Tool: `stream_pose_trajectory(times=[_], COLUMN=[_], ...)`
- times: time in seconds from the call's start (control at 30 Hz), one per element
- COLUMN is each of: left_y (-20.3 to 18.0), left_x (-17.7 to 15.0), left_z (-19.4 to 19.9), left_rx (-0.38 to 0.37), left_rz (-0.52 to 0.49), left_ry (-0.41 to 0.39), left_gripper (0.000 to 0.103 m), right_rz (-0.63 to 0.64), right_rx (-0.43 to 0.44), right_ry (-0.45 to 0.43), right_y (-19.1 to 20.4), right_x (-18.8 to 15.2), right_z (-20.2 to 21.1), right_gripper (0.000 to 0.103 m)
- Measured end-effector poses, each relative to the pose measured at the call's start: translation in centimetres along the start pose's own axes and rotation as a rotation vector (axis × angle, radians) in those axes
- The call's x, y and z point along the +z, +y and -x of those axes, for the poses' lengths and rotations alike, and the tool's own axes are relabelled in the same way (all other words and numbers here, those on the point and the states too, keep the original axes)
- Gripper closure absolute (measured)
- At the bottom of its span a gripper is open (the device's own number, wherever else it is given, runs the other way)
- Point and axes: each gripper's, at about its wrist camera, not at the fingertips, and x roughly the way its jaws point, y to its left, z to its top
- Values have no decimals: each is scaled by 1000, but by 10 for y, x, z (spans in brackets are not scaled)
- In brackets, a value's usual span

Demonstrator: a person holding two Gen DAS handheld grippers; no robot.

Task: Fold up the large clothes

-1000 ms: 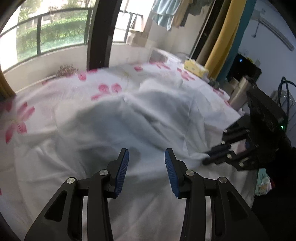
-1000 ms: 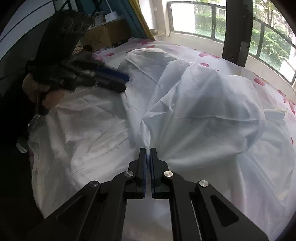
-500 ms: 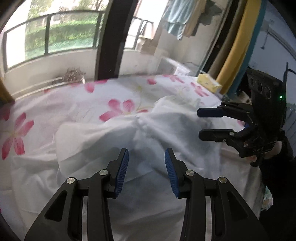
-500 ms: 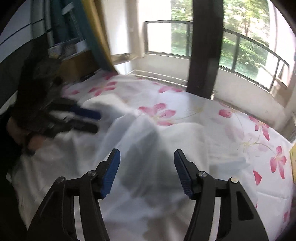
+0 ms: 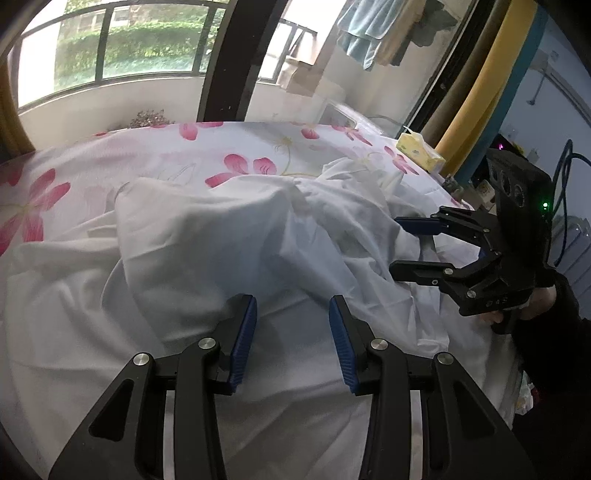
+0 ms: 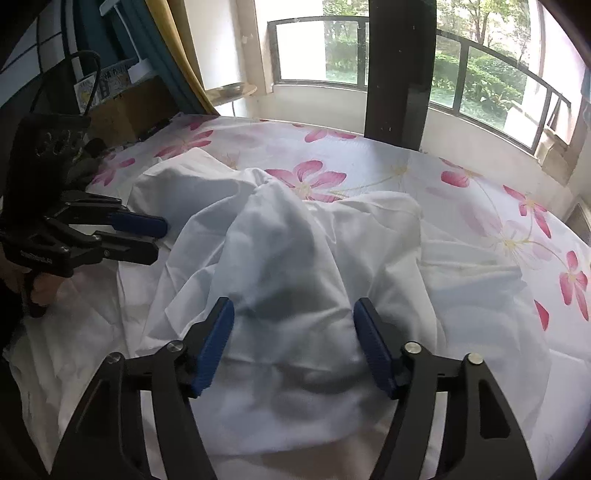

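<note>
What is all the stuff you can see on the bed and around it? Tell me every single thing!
white garment: one, white, crumpled in a heap in the middle of the bed
bedsheet: one, white with pink flowers, spread under the garment
tissue pack: one, yellow, at the bed's far edge
hanging clothes: a few, light blue and beige, outside the window
curtain: one, yellow and teal, beside the bed
left gripper: one, black with blue pads, open, holding nothing
right gripper: one, black with blue pads, jaws opening above the garment, holding nothing

Flower-print bed [image 5: 147, 166] under rumpled white garment [image 5: 229, 236], tissue box [image 5: 421, 157]
</note>
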Motion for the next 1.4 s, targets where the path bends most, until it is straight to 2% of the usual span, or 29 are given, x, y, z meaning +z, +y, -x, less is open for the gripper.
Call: stream_pose_trajectory(times=[0.17, 0.3, 0.63, 0.9, 1.4], left_y=[-8, -12, -31, -47, -47], left_x=[-7, -17, -42, -62, -112], left_z=[14, 34, 85, 108, 155], left_rx=[52, 44, 103, 105, 188], left_rz=[-22, -2, -8, -19, 75], left_ry=[-8, -49, -138, -183, -265], left_gripper=[60, 60, 60, 60, 60], right_rz=[-20, -49, -89, -103, -151], right_rx=[-19, -40, -74, -95, -161], right_ry=[-14, -36, -73, -102, -138], right_y=[3, 5, 20, 35, 52], right_x=[-4, -6, -26, -41, -75], right_z=[12, 26, 58, 82, 119], right_gripper=[34, 33, 32, 31, 30])
